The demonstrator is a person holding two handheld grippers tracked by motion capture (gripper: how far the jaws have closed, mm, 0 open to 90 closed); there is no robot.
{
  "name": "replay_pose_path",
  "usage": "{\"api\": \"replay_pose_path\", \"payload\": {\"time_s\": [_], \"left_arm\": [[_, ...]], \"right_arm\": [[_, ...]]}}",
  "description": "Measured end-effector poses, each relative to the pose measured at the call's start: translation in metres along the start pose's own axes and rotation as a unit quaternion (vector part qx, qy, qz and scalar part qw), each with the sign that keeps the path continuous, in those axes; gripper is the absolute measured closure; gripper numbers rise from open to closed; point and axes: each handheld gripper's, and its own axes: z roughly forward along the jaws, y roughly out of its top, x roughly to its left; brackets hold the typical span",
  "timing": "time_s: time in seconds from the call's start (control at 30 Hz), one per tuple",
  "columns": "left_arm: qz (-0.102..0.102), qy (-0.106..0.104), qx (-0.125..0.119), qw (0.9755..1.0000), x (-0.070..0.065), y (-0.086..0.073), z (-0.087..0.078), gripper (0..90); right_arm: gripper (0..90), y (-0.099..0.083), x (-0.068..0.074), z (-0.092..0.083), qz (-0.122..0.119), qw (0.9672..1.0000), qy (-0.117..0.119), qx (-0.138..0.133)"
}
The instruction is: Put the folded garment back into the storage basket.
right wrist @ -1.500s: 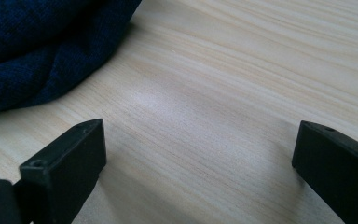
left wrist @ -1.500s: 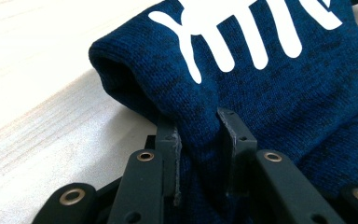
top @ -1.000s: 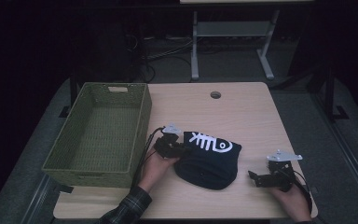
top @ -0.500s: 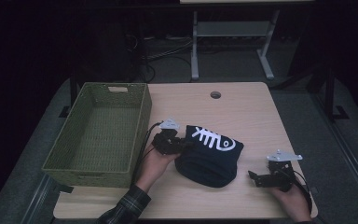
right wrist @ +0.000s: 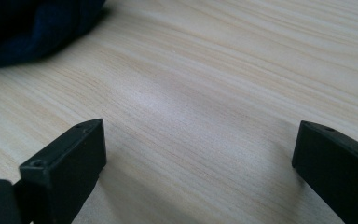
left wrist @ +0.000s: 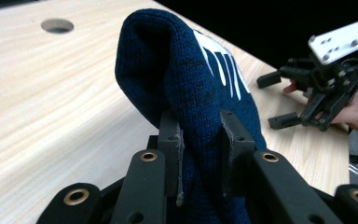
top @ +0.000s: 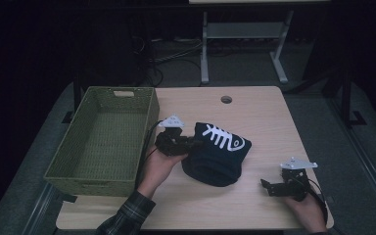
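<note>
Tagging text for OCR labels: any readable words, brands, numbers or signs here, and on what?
No readable text anywhere.
Hat: white fishbone drawing, no letters.
Basket: no label visible.
Table: bare wood, one round hole, no markings.
Grey plates on the tools: only screw holes, no print.

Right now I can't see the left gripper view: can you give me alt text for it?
The left tool pinches a fold of a dark blue knitted hat with white markings, held up above a light wooden table. Farther off at the right, a hand holds the right tool with its jaws open. A round hole sits in the tabletop at upper left.
</note>
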Motion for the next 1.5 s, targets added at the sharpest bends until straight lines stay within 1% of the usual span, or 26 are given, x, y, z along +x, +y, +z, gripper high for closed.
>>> {"api": "replay_pose_path", "payload": {"time_s": [0.23,0.27,0.57,0.73,0.9,1.3,1.5], "left_arm": [[0.000,0.000,-0.015,0.9999,0.001,0.012,-0.017,73.9],[0.000,0.003,-0.016,0.9999,0.002,0.014,-0.019,73.9],[0.002,0.010,-0.025,0.9996,0.007,0.023,-0.041,73.8],[0.009,0.017,-0.028,0.9994,0.009,0.029,-0.053,73.9],[0.015,0.023,-0.032,0.9991,0.010,0.033,-0.066,73.9],[0.020,0.040,-0.053,0.9976,0.018,0.042,-0.100,73.9],[0.022,0.048,-0.053,0.9972,0.023,0.044,-0.113,73.9]], "right_arm": [[2.5,0.000,0.000,0.000,0.000,1.0000,0.001,0.000],[2.5,0.000,0.000,0.000,0.000,1.0000,0.001,0.000],[2.5,0.000,0.000,0.000,0.001,1.0000,0.001,0.000],[2.5,0.000,0.000,0.000,0.000,1.0000,0.001,0.000],[2.5,0.000,0.000,0.000,0.001,1.0000,0.001,0.000],[2.5,0.000,0.000,0.000,0.001,1.0000,0.002,0.000],[2.5,0.000,0.000,0.000,0.001,1.0000,0.002,0.000]]}}
